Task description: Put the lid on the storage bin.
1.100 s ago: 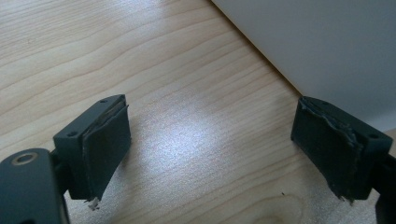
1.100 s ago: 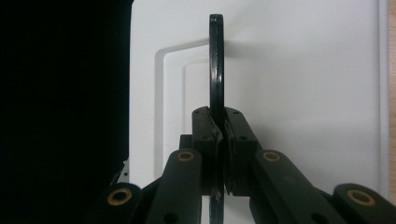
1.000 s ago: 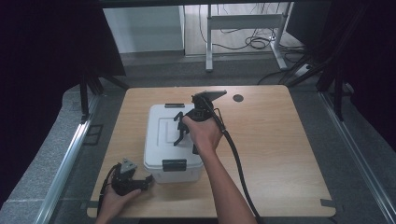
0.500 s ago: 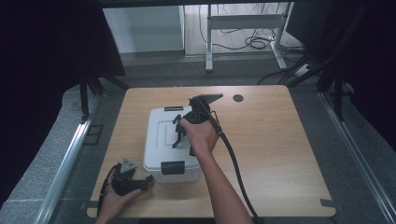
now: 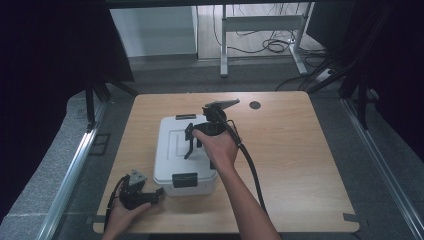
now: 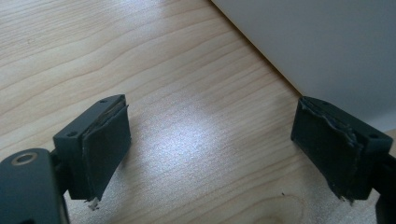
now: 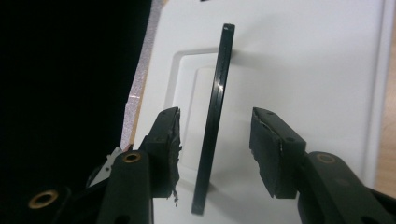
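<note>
White plastic makes up the lidded box (image 5: 182,150), which sits left of centre in the high view on the wooden table (image 5: 300,165), with a black latch (image 5: 185,179) on its near end and another (image 5: 185,116) on its far end. The lid is down, so what is inside cannot be seen. A thin black handle (image 7: 212,121) stands up from the recessed panel of the lid; in the right gripper view it runs from the lower middle of the frame up to the top centre, edge on.

The right gripper (image 5: 192,145) hovers over the lid at the centre of the high view, and its jaws have just been opening. They now stand apart on either side of the handle, which lies in the gap between them, with the pads clear of it. The hand covers much of the gripper, so its lower part is hard to make out from above.

The left gripper (image 5: 159,192) rests at the lower left of the high view, just beside the box's near corner, partly hidden by the hand. Its jaws are wide apart over bare wood, with the box wall cut off at the upper right of the left gripper view.
</note>
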Demonstrator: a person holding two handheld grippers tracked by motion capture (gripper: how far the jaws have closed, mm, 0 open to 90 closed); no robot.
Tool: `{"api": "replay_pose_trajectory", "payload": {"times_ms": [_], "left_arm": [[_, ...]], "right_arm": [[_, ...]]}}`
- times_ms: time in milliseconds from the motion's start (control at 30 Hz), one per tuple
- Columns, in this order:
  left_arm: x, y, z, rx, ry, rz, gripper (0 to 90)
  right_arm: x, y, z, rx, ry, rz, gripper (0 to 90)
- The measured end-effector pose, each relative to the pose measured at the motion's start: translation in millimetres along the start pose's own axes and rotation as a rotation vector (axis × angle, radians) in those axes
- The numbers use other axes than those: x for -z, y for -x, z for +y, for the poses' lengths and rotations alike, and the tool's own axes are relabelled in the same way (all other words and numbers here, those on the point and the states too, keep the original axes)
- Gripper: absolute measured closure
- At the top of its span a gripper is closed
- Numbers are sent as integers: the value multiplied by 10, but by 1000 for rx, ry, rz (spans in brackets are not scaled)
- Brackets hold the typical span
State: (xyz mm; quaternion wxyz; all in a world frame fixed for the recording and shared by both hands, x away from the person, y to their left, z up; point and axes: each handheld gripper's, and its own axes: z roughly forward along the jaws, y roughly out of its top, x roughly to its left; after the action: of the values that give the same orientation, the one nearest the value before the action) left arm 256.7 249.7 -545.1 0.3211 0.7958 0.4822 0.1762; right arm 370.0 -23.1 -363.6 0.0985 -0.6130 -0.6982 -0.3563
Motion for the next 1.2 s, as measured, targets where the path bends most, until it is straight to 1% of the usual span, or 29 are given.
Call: {"api": "replay_pose_trajectory", "payload": {"times_ms": [33,100,133,200,267,333,467,567,667,767,833,867,967,1100,1200], "left_arm": [[0,1,0,0,0,0,117],[0,0,0,0,0,0,118],[0,0,0,0,0,0,118],[0,0,0,0,0,0,118],[1,0,0,0,-1,0,118],[1,0,0,0,-1,0,117],[1,0,0,0,-1,0,117],[1,1,0,0,-1,1,117],[2,1,0,0,-1,1,118],[1,0,0,0,-1,0,118],[1,0,0,0,-1,0,118],[1,0,0,0,-1,0,118],[2,1,0,0,-1,0,117],[-1,4,-2,4,2,1,117],[-1,4,-2,4,3,1,117]], "right_arm": [[34,16,-10,22,4,10,523],[86,54,-27,38,15,27,499],[114,76,-40,51,29,42,483],[186,128,-80,85,66,47,462],[246,178,-112,92,81,49,460],[322,241,-153,97,94,64,459],[467,348,-227,129,121,85,454],[605,465,-289,136,147,91,451],[732,619,-365,145,186,89,448],[835,801,-461,156,216,77,449],[878,901,-517,164,230,73,448],[902,978,-558,165,239,70,443],[932,1151,-656,164,261,71,428],[956,1401,-811,148,277,76,418],[971,1579,-926,152,278,58,418]]}}
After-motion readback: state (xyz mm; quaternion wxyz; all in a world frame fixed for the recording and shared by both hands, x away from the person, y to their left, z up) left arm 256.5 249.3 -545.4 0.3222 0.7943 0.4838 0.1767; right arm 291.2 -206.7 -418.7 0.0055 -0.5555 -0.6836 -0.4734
